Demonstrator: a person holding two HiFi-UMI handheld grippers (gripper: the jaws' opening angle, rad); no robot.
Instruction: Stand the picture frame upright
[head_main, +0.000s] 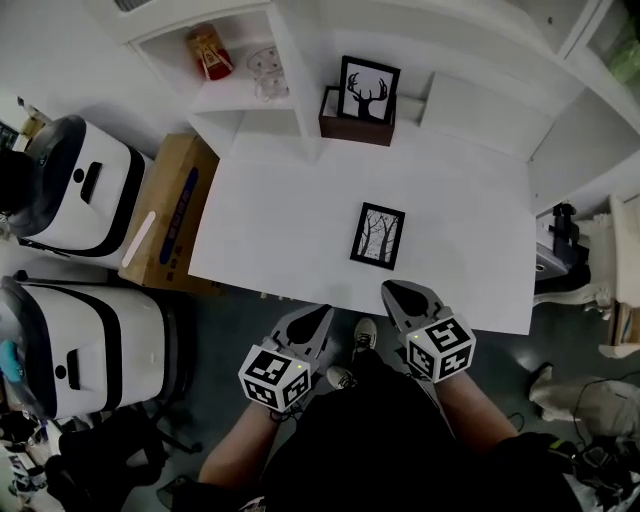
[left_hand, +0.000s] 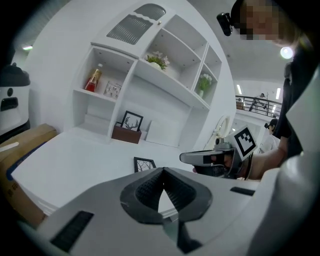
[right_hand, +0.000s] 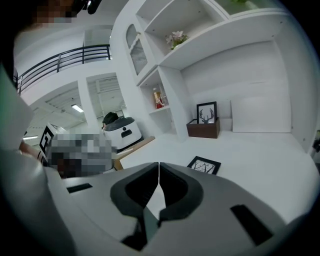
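A black picture frame with a bare-trees print (head_main: 378, 236) lies flat on the white table (head_main: 270, 220), a little right of the middle; it also shows as the flat frame (left_hand: 144, 164) and the flat frame (right_hand: 204, 165). My left gripper (head_main: 322, 314) hovers just past the table's near edge, shut and empty. My right gripper (head_main: 392, 290) is at the near edge, just short of the frame, shut and empty too. In their own views the left gripper (left_hand: 162, 171) and right gripper (right_hand: 158, 165) show tips closed together.
A second frame with a deer print (head_main: 367, 90) stands upright on a dark wooden box (head_main: 356, 128) at the back. White shelves hold a red bottle (head_main: 209, 52) and glassware (head_main: 267, 72). A cardboard box (head_main: 170, 212) and white machines (head_main: 80, 185) stand left of the table.
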